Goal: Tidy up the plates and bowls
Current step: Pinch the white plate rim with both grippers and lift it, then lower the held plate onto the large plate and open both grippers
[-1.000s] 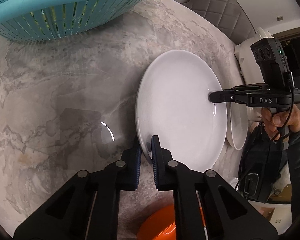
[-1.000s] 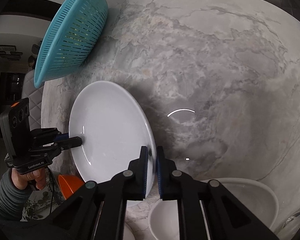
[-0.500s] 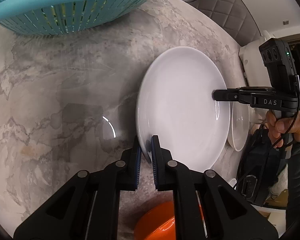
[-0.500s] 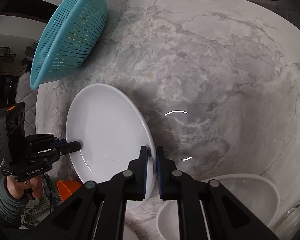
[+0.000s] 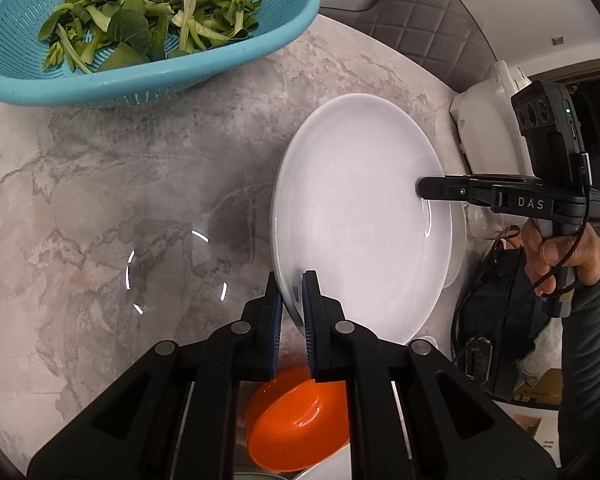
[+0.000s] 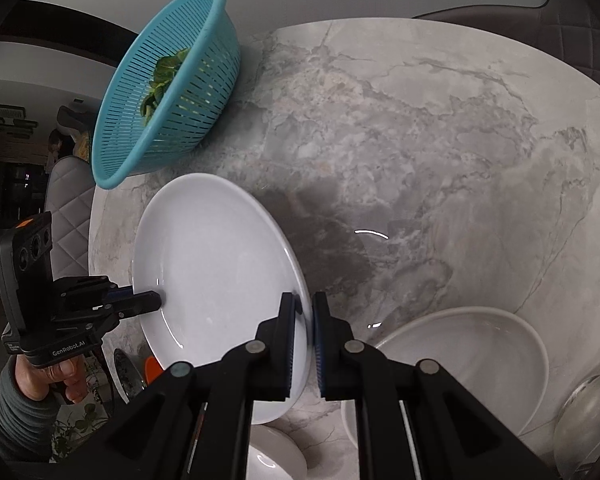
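Note:
A large white plate [image 5: 360, 216] is held above the marble table [image 5: 100, 200] by both grippers. My left gripper [image 5: 292, 300] is shut on the plate's near rim. My right gripper [image 6: 304, 312] is shut on the opposite rim of the plate [image 6: 216, 272]; it also shows in the left wrist view [image 5: 424, 192]. An orange bowl [image 5: 300, 420] lies below my left gripper. A large white bowl [image 6: 480, 356] and a smaller white dish [image 6: 276, 456] sit under my right gripper.
A teal colander [image 5: 140, 36] of green leaves stands at the table's far side, also seen in the right wrist view [image 6: 168, 100]. A glass item [image 6: 588, 416] sits at the lower right. Padded chairs [image 5: 420, 16] ring the table [image 6: 440, 140].
The plate has been lifted with both grippers and carried back from the colander. The colander's leaves now show in the left wrist view.

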